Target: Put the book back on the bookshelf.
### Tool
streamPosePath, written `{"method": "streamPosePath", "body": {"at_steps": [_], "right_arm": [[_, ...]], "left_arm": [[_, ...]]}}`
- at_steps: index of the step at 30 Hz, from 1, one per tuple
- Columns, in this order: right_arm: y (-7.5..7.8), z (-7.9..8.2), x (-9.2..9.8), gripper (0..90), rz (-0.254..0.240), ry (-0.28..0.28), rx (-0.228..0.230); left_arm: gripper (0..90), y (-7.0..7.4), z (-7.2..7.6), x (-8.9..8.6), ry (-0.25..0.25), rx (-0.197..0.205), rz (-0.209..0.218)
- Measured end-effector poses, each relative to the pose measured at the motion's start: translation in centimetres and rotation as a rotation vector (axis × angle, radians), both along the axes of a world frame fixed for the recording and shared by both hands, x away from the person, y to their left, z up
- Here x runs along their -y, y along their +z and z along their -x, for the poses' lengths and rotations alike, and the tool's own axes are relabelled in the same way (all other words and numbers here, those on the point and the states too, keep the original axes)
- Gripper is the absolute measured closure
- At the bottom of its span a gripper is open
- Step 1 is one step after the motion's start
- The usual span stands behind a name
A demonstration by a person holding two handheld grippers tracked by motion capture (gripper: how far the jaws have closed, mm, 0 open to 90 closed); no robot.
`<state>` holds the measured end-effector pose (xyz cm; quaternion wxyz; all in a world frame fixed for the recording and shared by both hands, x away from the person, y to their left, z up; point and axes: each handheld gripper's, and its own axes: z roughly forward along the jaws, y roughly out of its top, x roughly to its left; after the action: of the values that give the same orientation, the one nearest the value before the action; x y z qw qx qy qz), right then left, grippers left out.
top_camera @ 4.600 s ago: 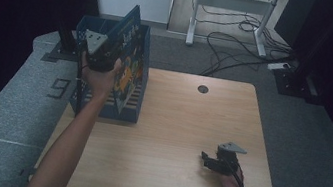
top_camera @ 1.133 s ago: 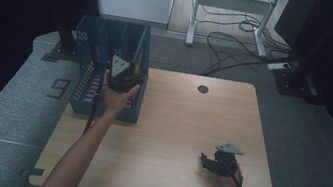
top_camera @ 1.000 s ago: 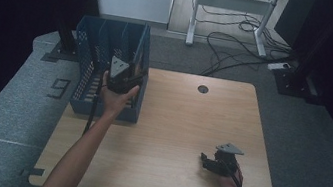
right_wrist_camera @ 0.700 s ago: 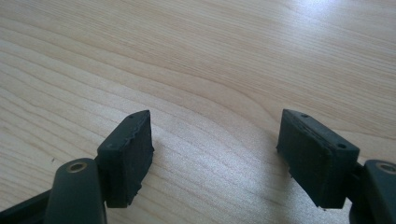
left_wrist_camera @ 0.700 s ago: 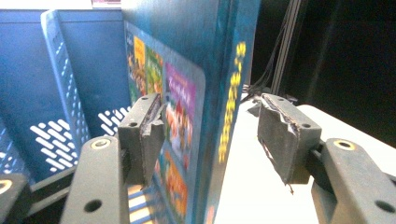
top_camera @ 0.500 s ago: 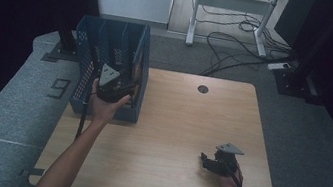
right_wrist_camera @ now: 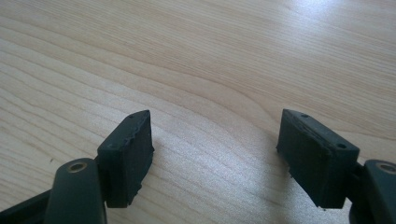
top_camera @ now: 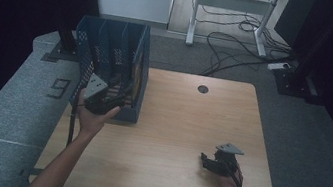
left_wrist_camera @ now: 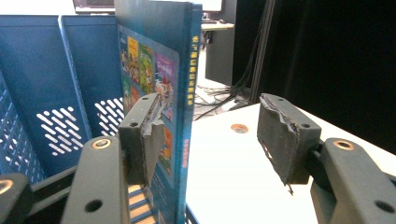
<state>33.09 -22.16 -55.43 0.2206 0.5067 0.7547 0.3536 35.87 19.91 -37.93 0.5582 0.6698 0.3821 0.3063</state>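
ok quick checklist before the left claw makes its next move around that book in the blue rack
1. Book upright in the blue rack: ok.
2. Left claw open, its jaws apart: ok.
3. Left claw clear of the book: cannot tell; one pad sits right by the cover, the other stands off it.
4. Rack fully on the table: not ok; it overhangs the left edge.
5. Right claw open over bare wood, out of the way: ok.

Both grippers' jaws apparently apart
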Motion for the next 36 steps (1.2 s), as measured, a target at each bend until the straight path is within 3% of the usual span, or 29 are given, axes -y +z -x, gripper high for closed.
{"method": "streamPosePath", "body": {"at_steps": [11, 18, 23, 30, 36], "right_arm": [[0.0, 0.0, 0.0, 26.0, -0.004, -0.001, -0.003], [0.0, 0.0, 0.0, 26.0, -0.003, 0.001, -0.003], [0.0, 0.0, 0.0, 26.1, -0.003, 0.000, -0.003], [0.0, 0.0, -0.1, 26.1, 0.007, 0.001, 0.000], [0.0, 0.0, -0.1, 26.1, 0.007, 0.001, 0.000]], "left_arm": [[40.5, -1.0, 2.2, 0.4, -0.049, -0.005, -0.007], [40.2, -3.2, 3.5, 0.9, -0.088, -0.044, -0.010], [39.6, -4.7, 4.8, 1.4, -0.106, -0.054, -0.054], [39.9, -6.7, 6.2, 1.2, -0.124, -0.083, -0.038], [39.9, -9.2, 7.1, 0.9, -0.127, -0.141, -0.024]]}}
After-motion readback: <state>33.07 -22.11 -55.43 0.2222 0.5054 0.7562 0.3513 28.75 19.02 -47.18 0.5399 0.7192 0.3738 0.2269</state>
